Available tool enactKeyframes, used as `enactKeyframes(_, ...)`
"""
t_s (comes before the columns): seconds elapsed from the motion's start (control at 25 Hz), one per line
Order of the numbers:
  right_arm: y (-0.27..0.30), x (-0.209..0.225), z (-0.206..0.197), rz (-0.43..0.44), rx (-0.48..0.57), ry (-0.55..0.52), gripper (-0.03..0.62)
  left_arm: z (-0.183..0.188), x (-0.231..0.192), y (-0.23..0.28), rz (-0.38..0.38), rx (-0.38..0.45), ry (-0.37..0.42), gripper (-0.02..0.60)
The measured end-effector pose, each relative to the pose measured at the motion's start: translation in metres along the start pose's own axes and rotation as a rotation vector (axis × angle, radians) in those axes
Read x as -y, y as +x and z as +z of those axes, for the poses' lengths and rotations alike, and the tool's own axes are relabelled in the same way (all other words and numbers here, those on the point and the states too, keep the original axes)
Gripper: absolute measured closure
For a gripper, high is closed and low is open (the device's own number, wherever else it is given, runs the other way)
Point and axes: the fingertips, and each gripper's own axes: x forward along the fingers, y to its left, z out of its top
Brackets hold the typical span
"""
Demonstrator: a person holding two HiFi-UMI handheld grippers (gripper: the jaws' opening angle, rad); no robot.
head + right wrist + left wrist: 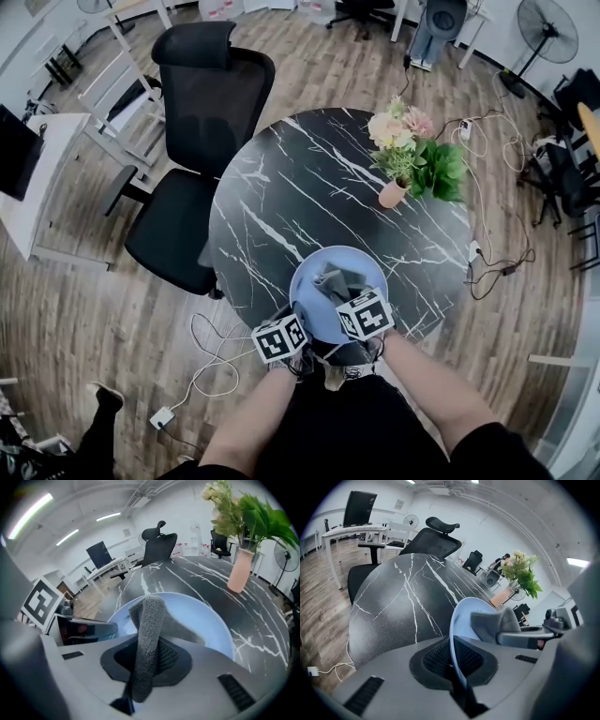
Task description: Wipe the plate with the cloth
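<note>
A pale blue plate [309, 274] lies at the near edge of the round black marble table [281, 197]. My left gripper [298, 323] is shut on the plate's near rim [457, 660], which runs edge-on between the pads. My right gripper [349, 302] is shut on a grey cloth [149, 639]; the cloth [339, 283] rests bunched on the plate's face [197, 616]. In the left gripper view the cloth [494, 623] lies on the plate with the right gripper's finger beside it.
A pink vase of flowers [405, 155] stands on the table's far right. A black office chair [202, 103] sits behind the table at left. Cables [216, 361] trail on the wooden floor near my feet. A standing fan [544, 33] is at the far right.
</note>
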Motion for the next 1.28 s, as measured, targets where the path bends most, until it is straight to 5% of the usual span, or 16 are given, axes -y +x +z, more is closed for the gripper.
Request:
enactKeyframes(0.28, 0.006, -0.062, -0.028, 0.111, -0.075, -0.081, 0.536, -0.002, 0.001, 0.001, -0.01, 0.003, -0.023, 0.548)
enactKeyframes(0.6, -0.004, -0.073, -0.065, 0.209, -0.232, -0.109, 0.536, 0.0, 0.0, 0.002, -0.001, 0.015, -0.039, 0.549)
enactKeyframes(1.28, -0.04, 0.015, -0.093, 0.055, -0.416, -0.396, 0.536, 0.0, 0.0, 0.001, 0.014, 0.023, -0.041, 0.549)
